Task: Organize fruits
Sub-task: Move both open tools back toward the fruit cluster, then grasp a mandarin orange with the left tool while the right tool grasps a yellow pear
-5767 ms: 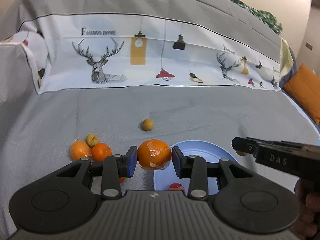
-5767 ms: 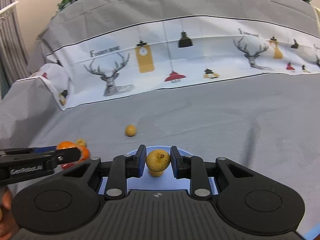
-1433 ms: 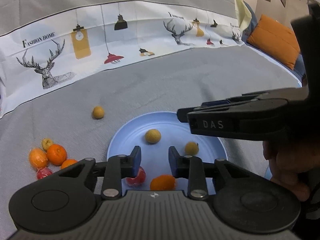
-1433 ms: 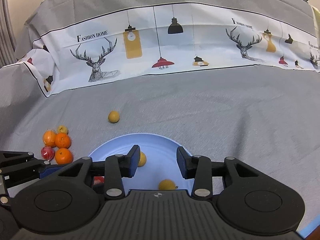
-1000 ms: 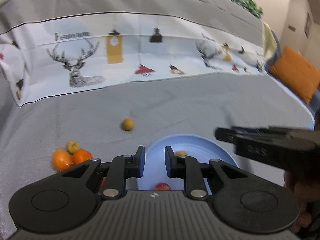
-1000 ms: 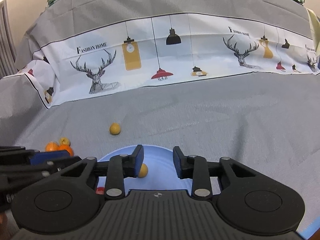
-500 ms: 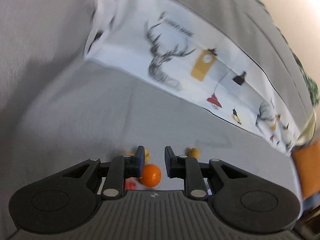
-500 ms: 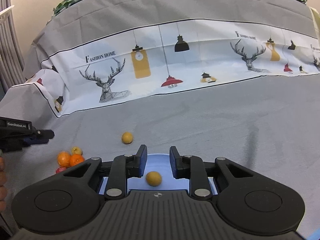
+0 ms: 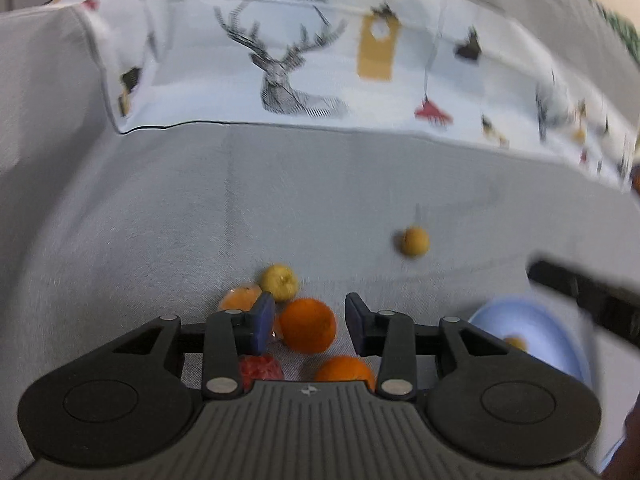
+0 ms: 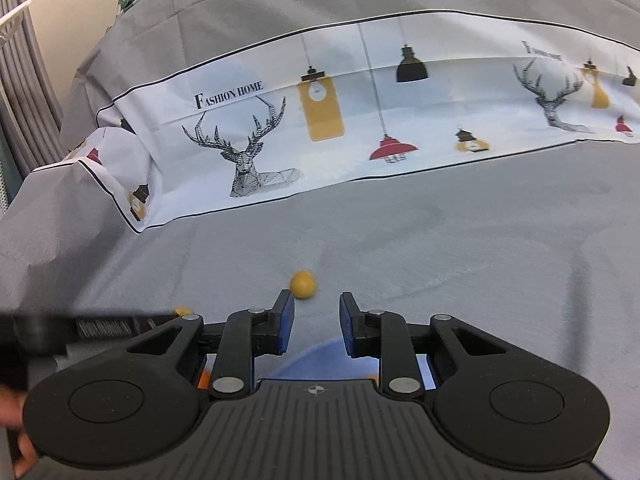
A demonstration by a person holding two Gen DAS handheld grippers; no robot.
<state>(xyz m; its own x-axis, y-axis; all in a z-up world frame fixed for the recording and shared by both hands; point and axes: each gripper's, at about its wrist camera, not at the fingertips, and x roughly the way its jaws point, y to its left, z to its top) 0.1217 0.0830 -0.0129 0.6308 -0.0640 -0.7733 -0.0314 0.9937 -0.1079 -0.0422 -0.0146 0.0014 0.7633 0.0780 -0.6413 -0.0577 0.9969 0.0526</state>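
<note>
In the left wrist view my left gripper (image 9: 310, 322) hangs over a cluster of fruit on the grey cloth. Its jaws are opening, and an orange (image 9: 307, 330) sits between the fingers without the pads pressing on it. Around it lie a yellow fruit (image 9: 280, 282), a pale orange one (image 9: 239, 298), a red one (image 9: 260, 368) and another orange (image 9: 346, 368). The blue plate (image 9: 532, 320) lies to the right. My right gripper (image 10: 316, 328) is almost closed and empty. A small yellow ball (image 10: 303, 285) lies just beyond its tips, above the plate's rim (image 10: 320, 354).
The sofa back with its white deer-print cover (image 10: 328, 120) rises behind the grey seat. The right tool shows as a dark blurred bar (image 9: 584, 300) over the plate. A person's hand (image 10: 16, 456) is at the lower left. A yellow fruit (image 9: 516, 344) lies on the plate.
My left gripper swung from the plate to the fruit cluster, dropped lower, and its jaws widened around the orange. My right gripper narrowed and moved forward toward the small yellow ball.
</note>
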